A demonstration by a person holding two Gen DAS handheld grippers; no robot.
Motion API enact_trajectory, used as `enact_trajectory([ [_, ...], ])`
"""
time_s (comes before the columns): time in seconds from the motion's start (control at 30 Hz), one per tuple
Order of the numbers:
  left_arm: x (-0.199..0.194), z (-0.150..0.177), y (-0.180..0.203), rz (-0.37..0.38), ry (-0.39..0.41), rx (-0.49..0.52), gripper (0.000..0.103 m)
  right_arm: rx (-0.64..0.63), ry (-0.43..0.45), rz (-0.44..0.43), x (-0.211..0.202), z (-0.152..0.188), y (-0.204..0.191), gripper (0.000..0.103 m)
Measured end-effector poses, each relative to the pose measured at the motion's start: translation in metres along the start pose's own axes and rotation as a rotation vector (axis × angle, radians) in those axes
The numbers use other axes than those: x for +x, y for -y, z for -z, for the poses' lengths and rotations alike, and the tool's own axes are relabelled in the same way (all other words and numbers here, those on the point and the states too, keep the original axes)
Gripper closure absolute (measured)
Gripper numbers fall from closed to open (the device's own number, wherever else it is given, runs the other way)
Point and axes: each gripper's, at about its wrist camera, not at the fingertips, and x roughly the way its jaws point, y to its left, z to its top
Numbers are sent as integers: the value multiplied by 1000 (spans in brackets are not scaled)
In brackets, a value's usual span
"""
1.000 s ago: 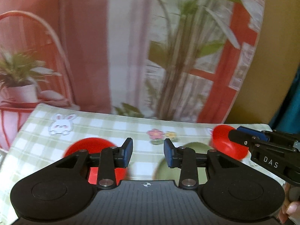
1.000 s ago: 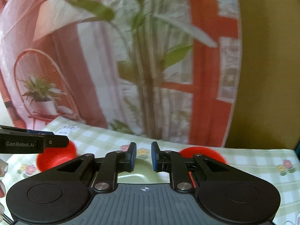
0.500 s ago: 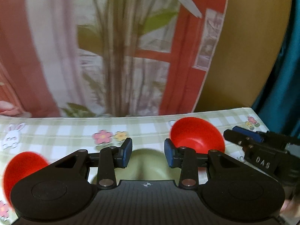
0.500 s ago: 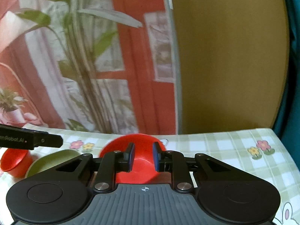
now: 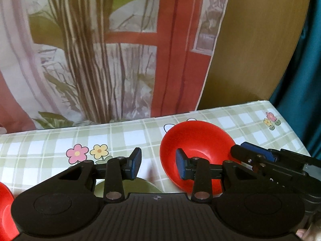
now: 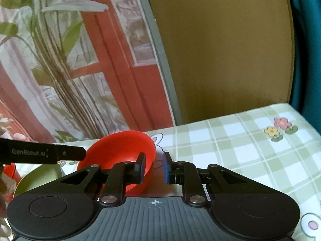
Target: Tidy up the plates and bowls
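A red bowl [image 5: 200, 142] stands on the checked tablecloth [image 5: 60, 146]. My left gripper [image 5: 158, 165] is open and holds nothing, its right finger in front of the bowl's left rim. A green plate [image 5: 140, 185] lies just under it, and a second red bowl [image 5: 4, 206] shows at the far left. In the right wrist view my right gripper [image 6: 154, 168] has narrow jaws astride the red bowl's [image 6: 120, 150] right rim: left finger inside, right finger outside, cloth still showing beside the wall. The left gripper [image 6: 80, 153] reaches the bowl's left rim there.
A backdrop [image 5: 120, 60] printed with plants and a red window frame hangs behind the table, with a brown panel [image 6: 220, 60] and a teal curtain [image 5: 305, 70] to the right. The table's right edge [image 6: 305, 118] is close. The green plate [image 6: 38, 178] sits left of the bowl.
Both grippers swung right and came lower, from the left bowl and green plate to the right red bowl. The right gripper's fingers now straddle that bowl's rim. Neither opening changed visibly.
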Motion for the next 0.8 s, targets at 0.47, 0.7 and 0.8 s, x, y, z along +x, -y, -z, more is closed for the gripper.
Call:
enact_trajectory([
  [0.47, 20, 5, 8, -6, -54, 24, 83, 68, -28, -21, 7, 5, -1, 92],
  [0.7, 16, 7, 5, -9, -43, 11, 92, 91, -23, -25, 4, 5, -4, 94],
  [0.8, 11, 6, 7, -7, -39, 16, 92, 105, -10, -22, -2, 4, -3, 94],
])
